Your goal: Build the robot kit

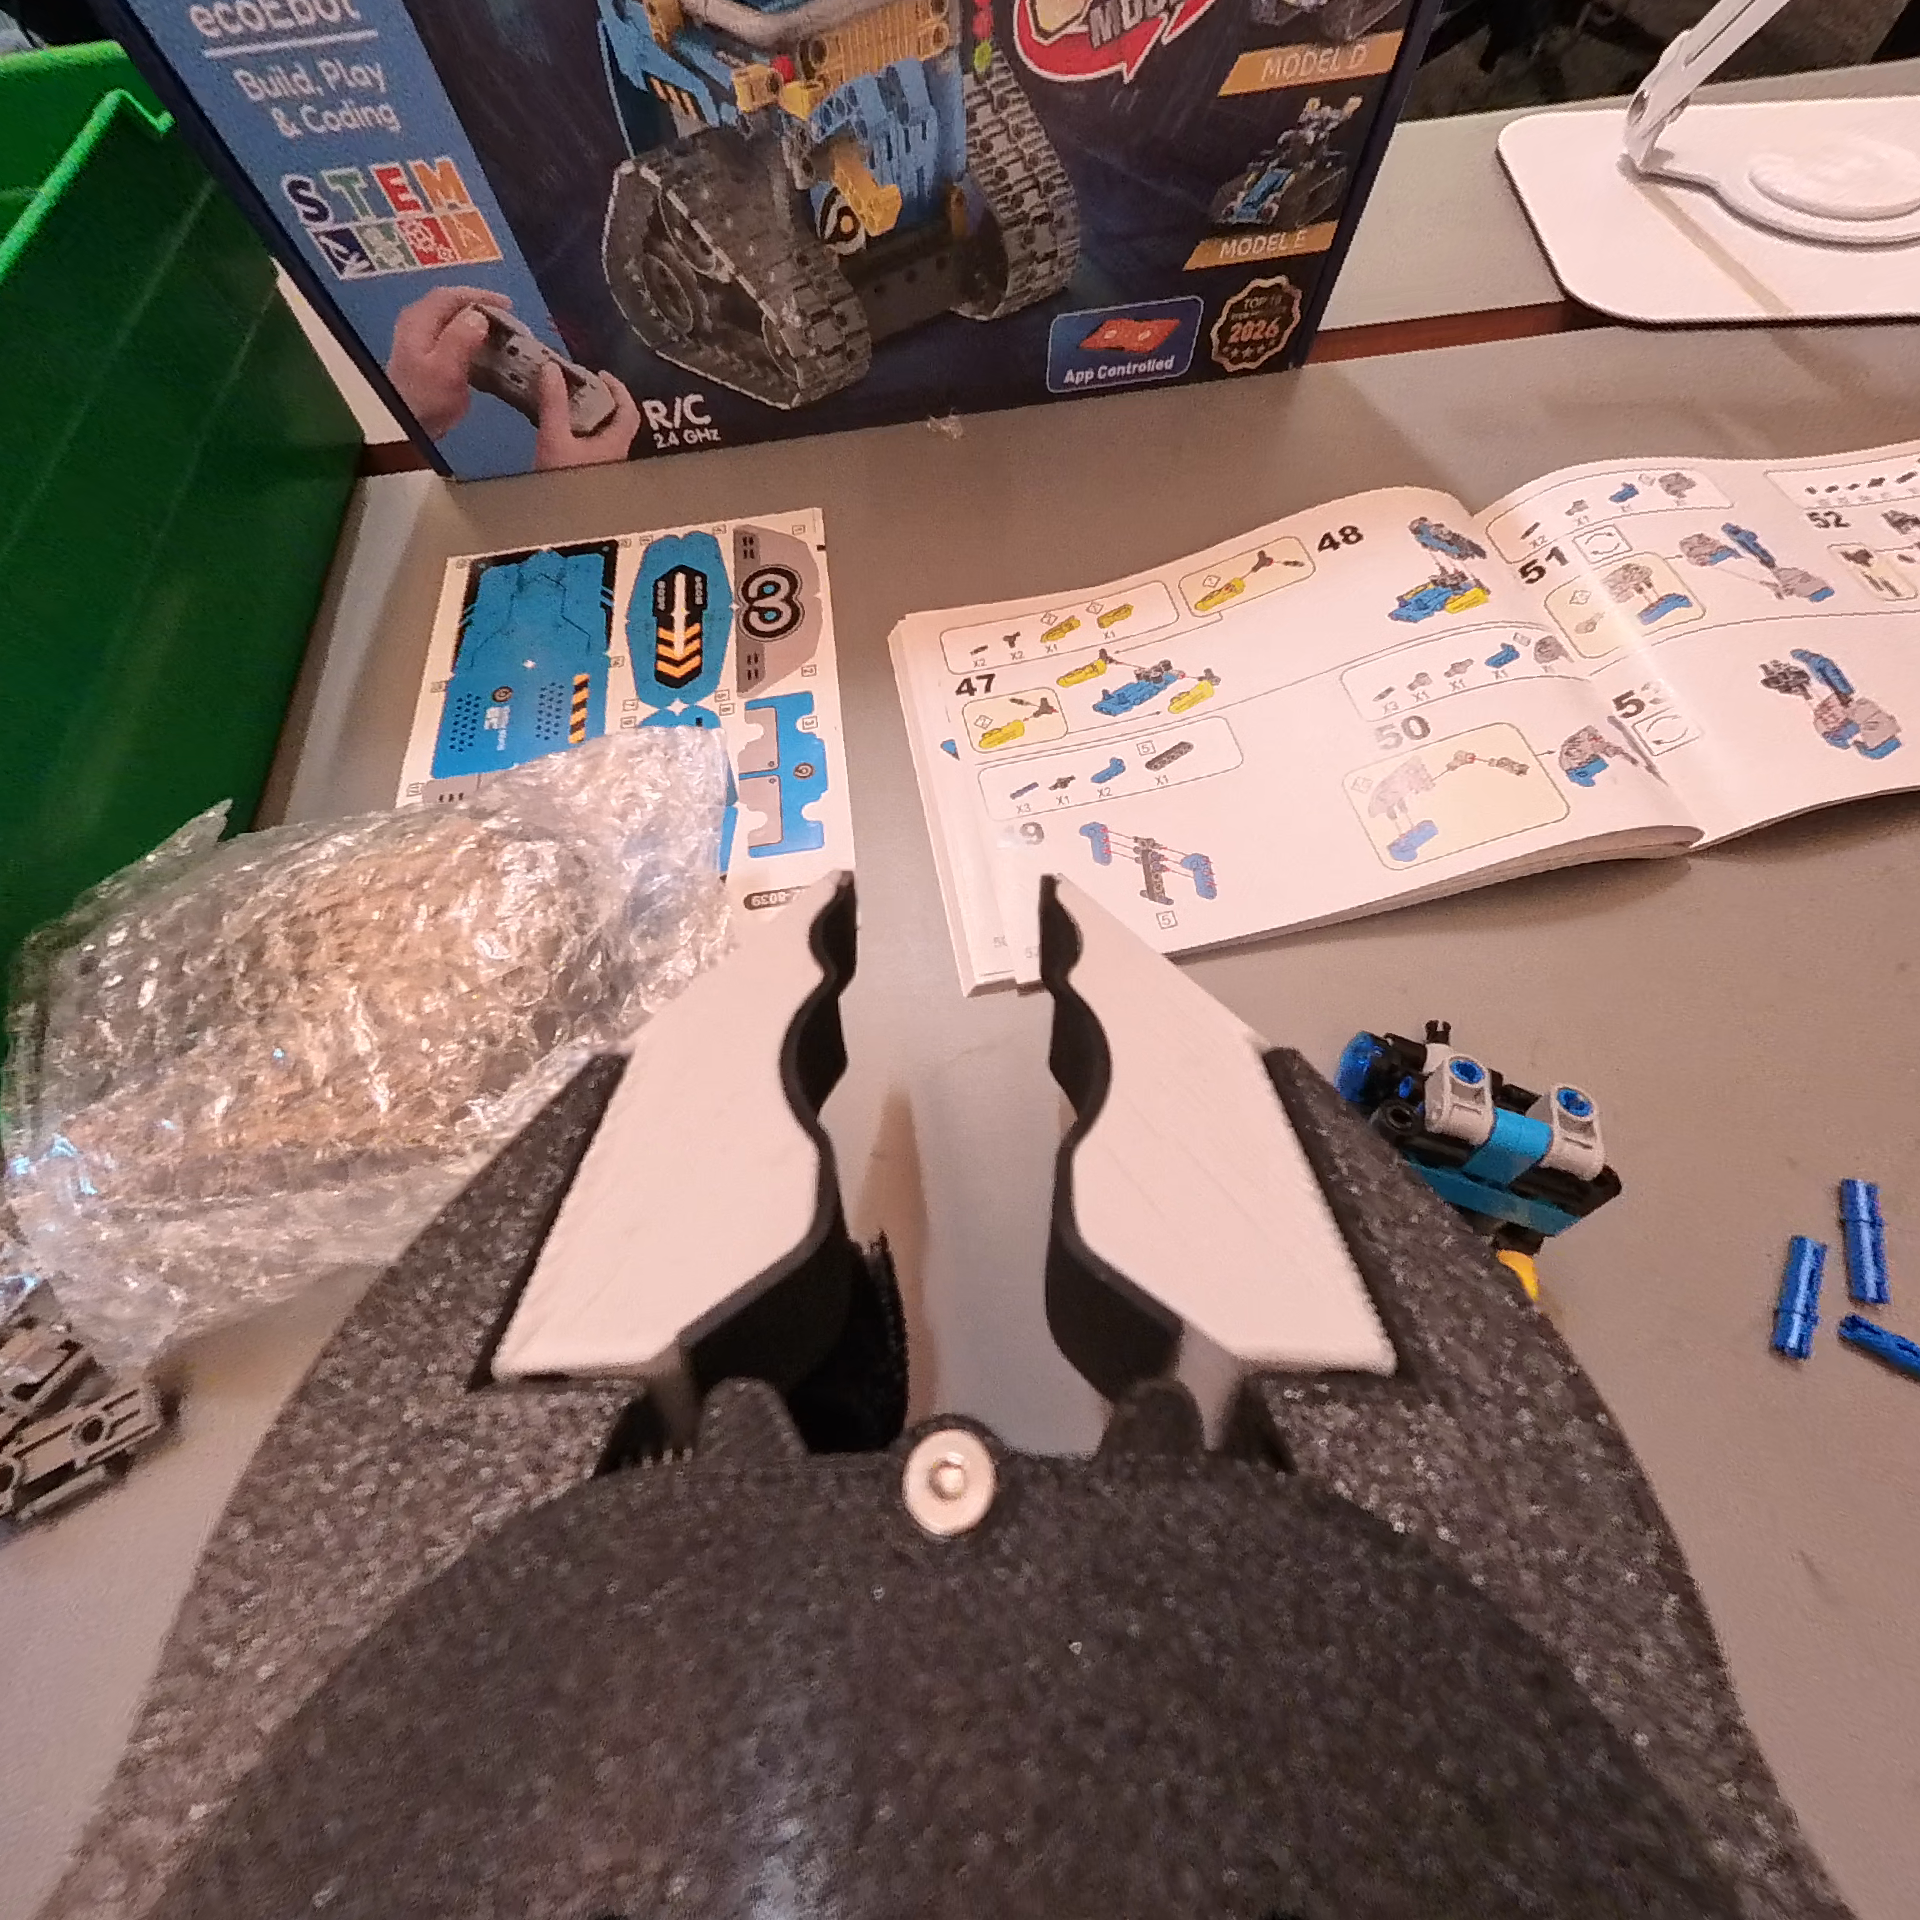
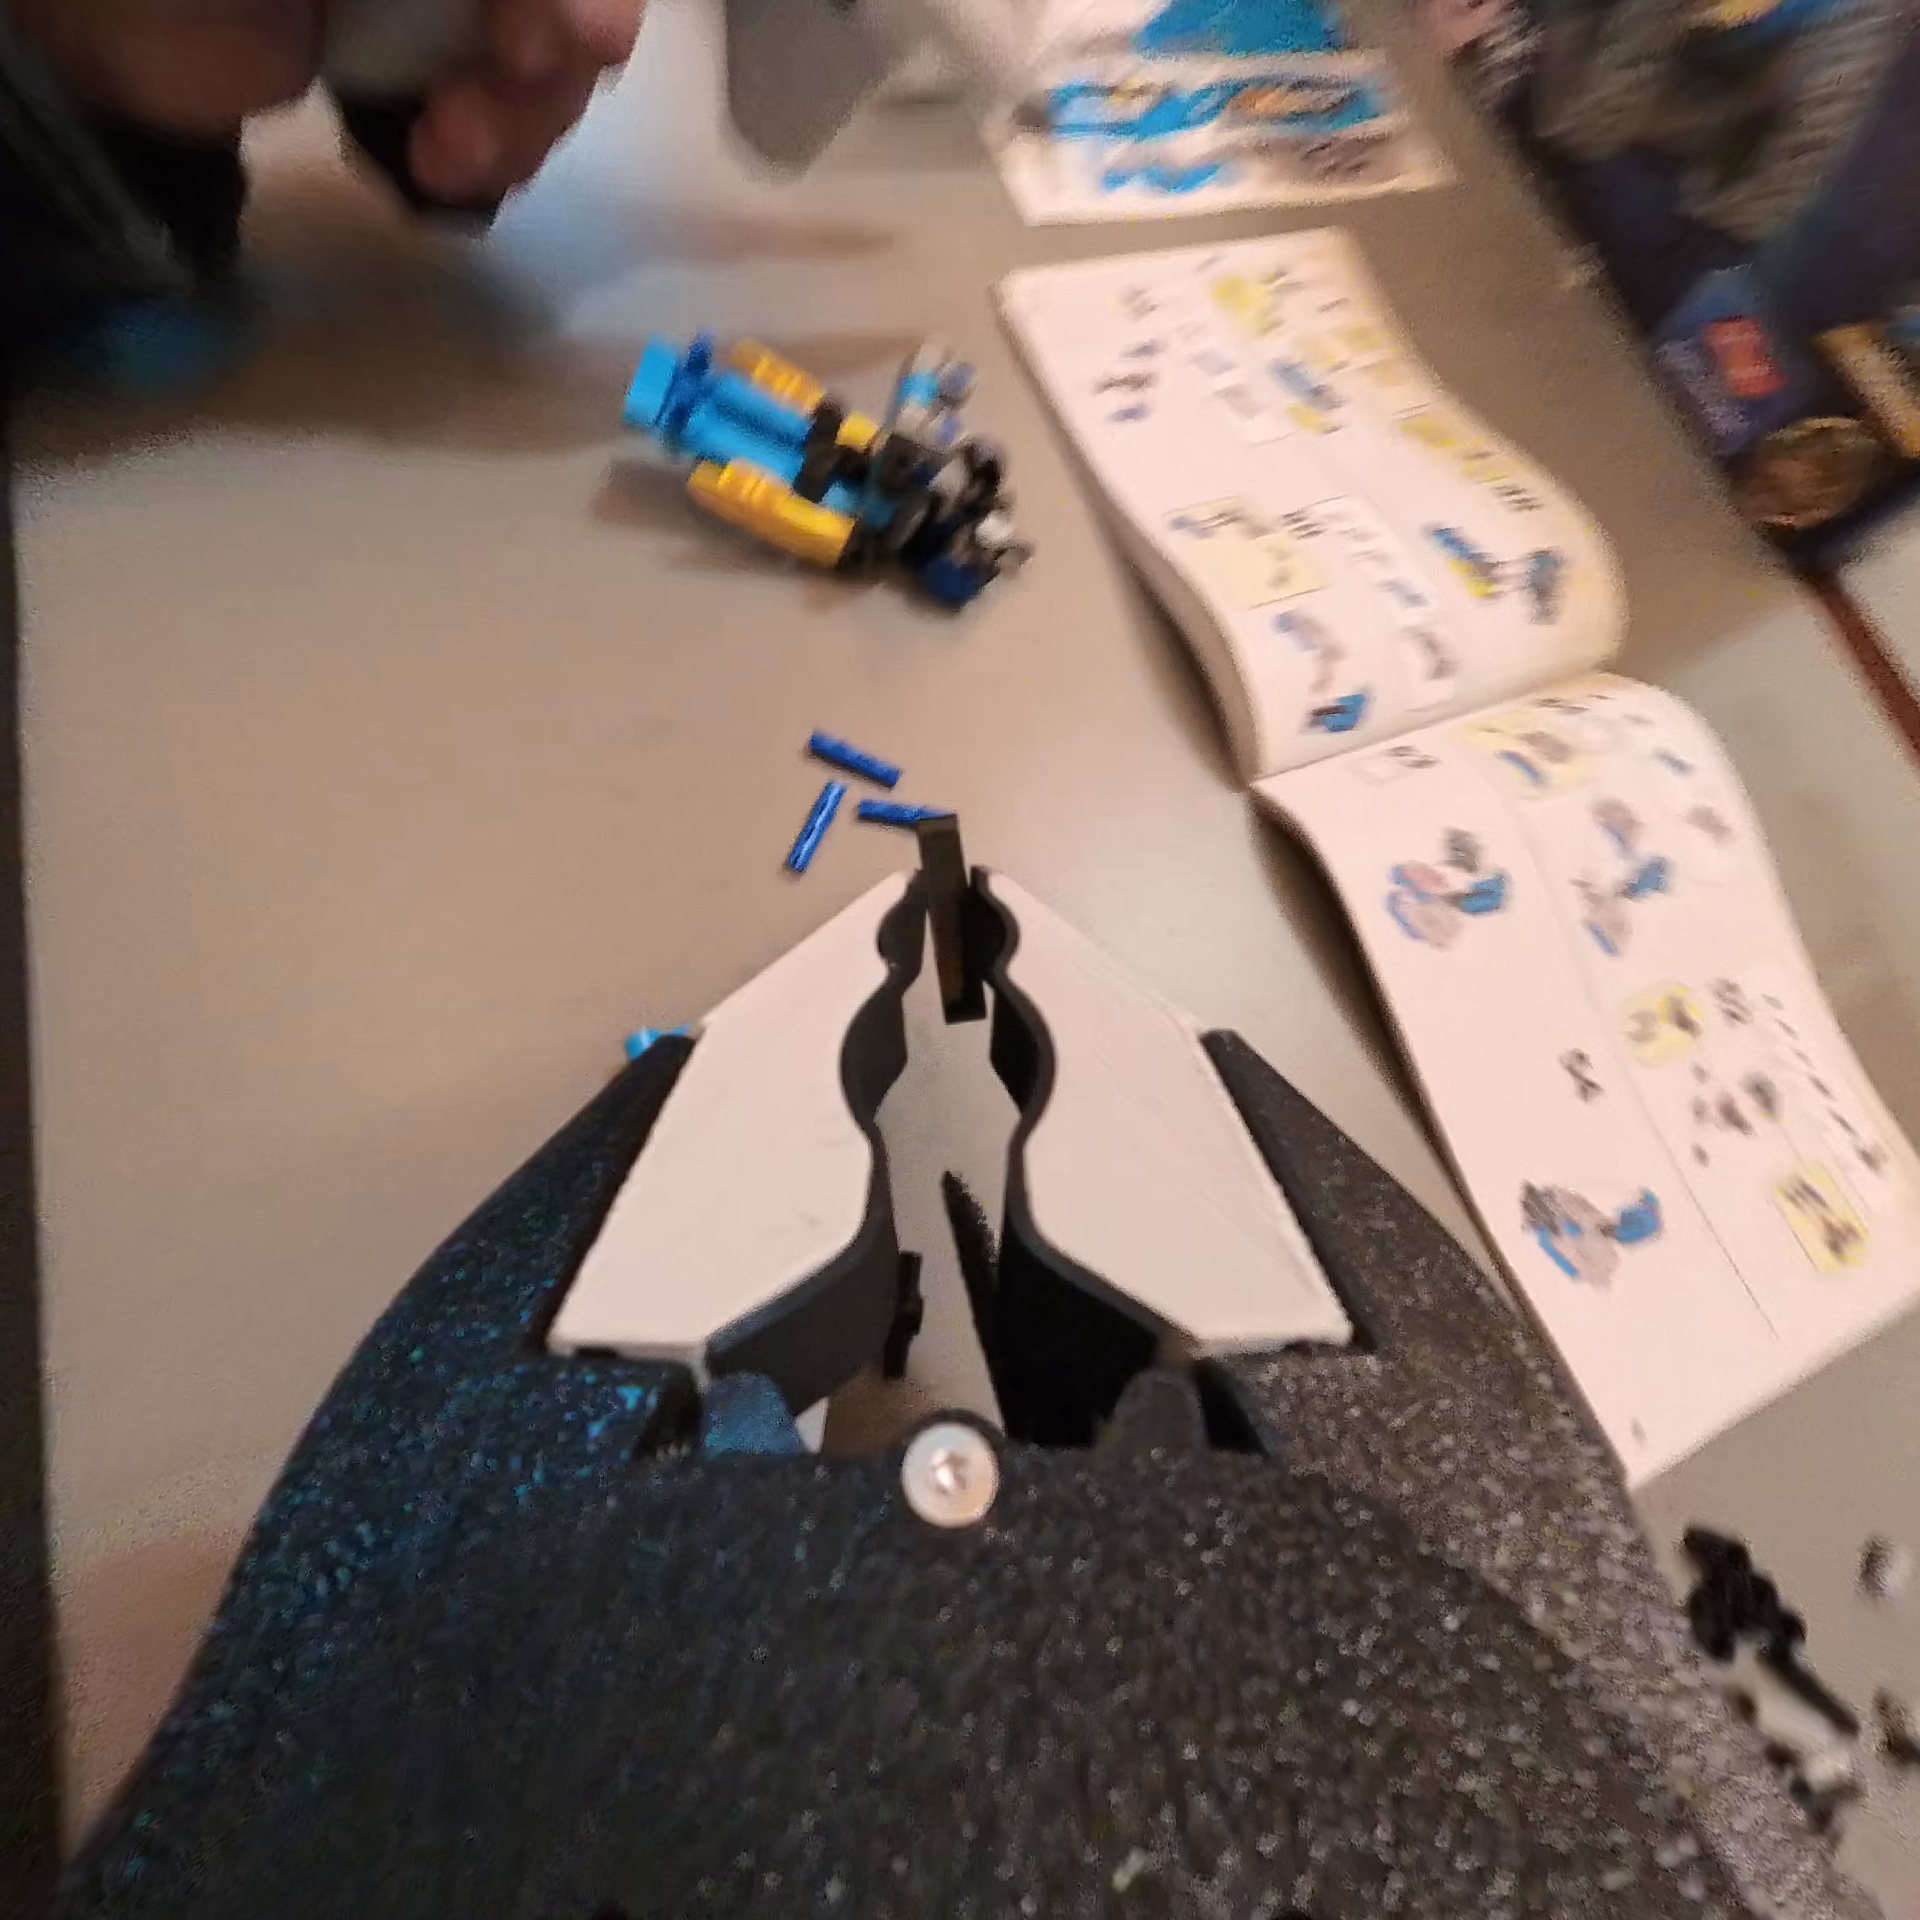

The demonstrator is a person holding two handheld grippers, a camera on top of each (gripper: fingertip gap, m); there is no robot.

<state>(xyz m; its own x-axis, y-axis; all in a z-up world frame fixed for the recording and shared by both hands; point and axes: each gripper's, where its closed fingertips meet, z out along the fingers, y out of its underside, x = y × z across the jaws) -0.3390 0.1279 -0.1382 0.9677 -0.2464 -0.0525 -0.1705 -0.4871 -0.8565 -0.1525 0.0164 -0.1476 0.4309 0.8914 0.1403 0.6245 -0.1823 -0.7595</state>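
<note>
Left wrist view: left tongs (image 1: 948,904) hover above the grey surface (image 1: 1039,457), jaws spread apart with nothing between them.
Nearest to left tongs: crumpled clear plastic bag (image 1: 343,997) just to their left, sticker sheet (image 1: 644,675) ahead and partly under the bag, open instruction booklet (image 1: 1403,707) ahead to the right.
Small build: blue, black and grey brick assembly (image 1: 1486,1132) lies just beside the right flank of the left tongs, partly hidden by it.
Loose pins: three blue pins (image 1: 1860,1242) lie on the surface right of the assembly, close together.
Far edge: toy kit box (image 1: 790,208) stands upright behind the sticker sheet; green bin (image 1: 135,499) at left; white stand base (image 1: 1704,208) at upper right.
Lower left corner: grey track links (image 1: 62,1403) beside the bag.
Right wrist view: blurred by motion. Right tongs (image 2: 945,883) are pinched on a thin black piece (image 2: 951,925), which stands nearly upright and pokes out past the tips.
Near right tongs: the blue pins (image 2: 852,758) lie just ahead of the tips; the black piece's top end overlaps one of them in the picture, contact cannot be told.
Farther off: the brick assembly (image 2: 821,478) with blue and yellow parts sits well ahead; the booklet (image 2: 1455,727) lies open to the right.
Lower right: small black parts (image 2: 1745,1600) scattered on the surface.
Upper left: a person's hand (image 2: 468,94), blurred.
</note>
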